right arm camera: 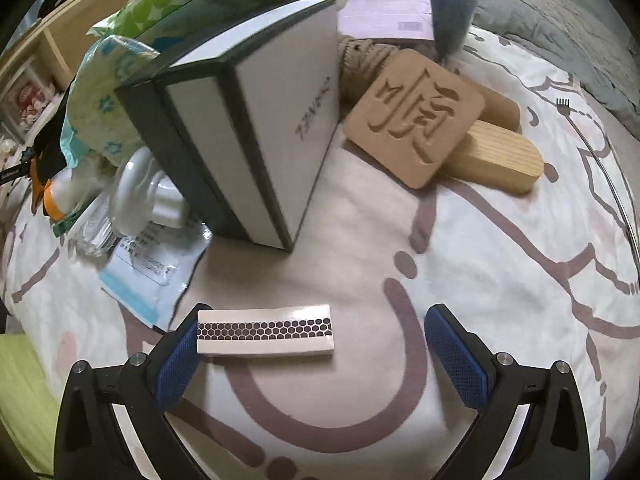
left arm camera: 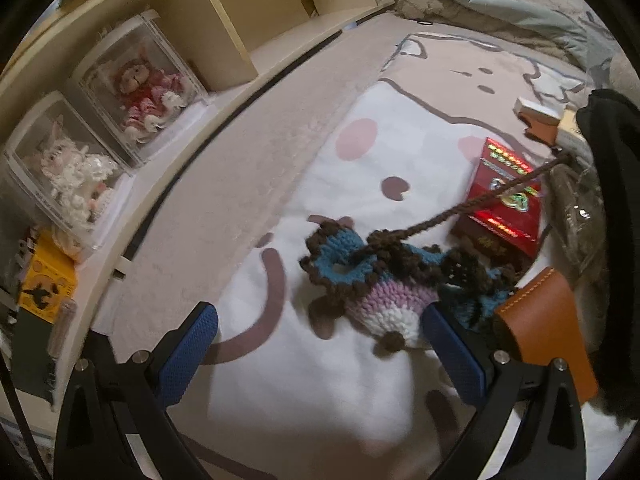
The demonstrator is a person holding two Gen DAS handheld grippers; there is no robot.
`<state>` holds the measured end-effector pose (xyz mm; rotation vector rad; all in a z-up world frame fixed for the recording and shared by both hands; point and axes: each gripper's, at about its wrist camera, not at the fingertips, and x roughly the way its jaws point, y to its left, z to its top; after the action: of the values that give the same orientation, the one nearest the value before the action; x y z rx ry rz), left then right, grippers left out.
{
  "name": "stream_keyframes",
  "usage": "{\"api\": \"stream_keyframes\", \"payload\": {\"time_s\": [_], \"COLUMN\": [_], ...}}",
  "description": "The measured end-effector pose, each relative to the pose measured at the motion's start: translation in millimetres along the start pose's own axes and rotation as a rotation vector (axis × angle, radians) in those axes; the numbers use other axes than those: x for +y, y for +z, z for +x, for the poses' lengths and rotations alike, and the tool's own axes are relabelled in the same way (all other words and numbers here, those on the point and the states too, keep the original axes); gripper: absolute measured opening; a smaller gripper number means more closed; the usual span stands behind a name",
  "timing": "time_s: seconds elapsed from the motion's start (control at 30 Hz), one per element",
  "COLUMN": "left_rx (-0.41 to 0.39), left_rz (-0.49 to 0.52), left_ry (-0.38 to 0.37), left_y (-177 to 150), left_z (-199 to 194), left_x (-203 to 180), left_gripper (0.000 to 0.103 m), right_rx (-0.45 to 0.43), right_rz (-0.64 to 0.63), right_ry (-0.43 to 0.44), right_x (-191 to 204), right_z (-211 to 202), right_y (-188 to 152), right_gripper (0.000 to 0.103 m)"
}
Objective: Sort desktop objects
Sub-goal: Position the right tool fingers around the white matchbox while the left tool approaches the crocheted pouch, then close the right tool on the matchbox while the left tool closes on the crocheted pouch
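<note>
A crocheted blue, lilac and brown piece [left arm camera: 372, 280] lies on the patterned blanket, its brown cord stretched up to the right. My left gripper [left arm camera: 320, 344] stands open just in front of it, right pad beside its white end. A red box [left arm camera: 502, 196] and an orange leather case [left arm camera: 548, 328] lie to the right. In the right wrist view my right gripper [right arm camera: 320, 344] is open over a small white matchbox [right arm camera: 266, 332] with a honeycomb strip; the left pad touches its end. Behind stands a black-and-white box [right arm camera: 240, 128].
Two clear cases with dolls [left arm camera: 100, 120] sit on a shelf at left. Wooden plaques [right arm camera: 436, 120], a plastic bottle [right arm camera: 140, 196], a blue packet [right arm camera: 156, 276] and green-print bags [right arm camera: 132, 40] crowd the blanket behind the matchbox. A dark garment [left arm camera: 616, 200] hangs at right.
</note>
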<state>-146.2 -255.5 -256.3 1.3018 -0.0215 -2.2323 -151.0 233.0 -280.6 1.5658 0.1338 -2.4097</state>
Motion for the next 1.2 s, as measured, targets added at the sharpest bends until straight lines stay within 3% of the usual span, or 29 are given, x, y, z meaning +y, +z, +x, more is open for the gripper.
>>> {"api": "stream_keyframes", "payload": {"time_s": [0.13,0.37,0.43,0.8,0.93,1.2], "left_rx": [0.014,0.027,0.032,0.064,0.042,0.021], "left_rz": [-0.007,0.003,0.000,-0.050,-0.050,-0.095], "left_ry": [-0.063,-0.133,-0.146,-0.207,-0.244,-0.285], "left_y": [2,4,5,6,6,10], "left_z": [3,7,8,13,7,4], "left_x": [-7,-17,-18,-10,-10,-6], "left_gripper": [0.100,0.076,0.073,0.071,0.048,0.031], "right_rx": [-0.027,-0.102,-0.112,-0.103,-0.082,-0.090], "right_rz": [-0.027,-0.049,-0.048,-0.055,-0.042,-0.036], "right_ry": [0.001,-0.006,-0.006,0.003,0.002,0.033], "right_x": [4,13,-14,-12,-12,-16], "right_z": [3,5,-5,-1,1,-7], "right_y": [-2,-7,-13,-18,-14,-17], "right_gripper": [0.103,0.103,0.103,0.103,0.103,0.103]}}
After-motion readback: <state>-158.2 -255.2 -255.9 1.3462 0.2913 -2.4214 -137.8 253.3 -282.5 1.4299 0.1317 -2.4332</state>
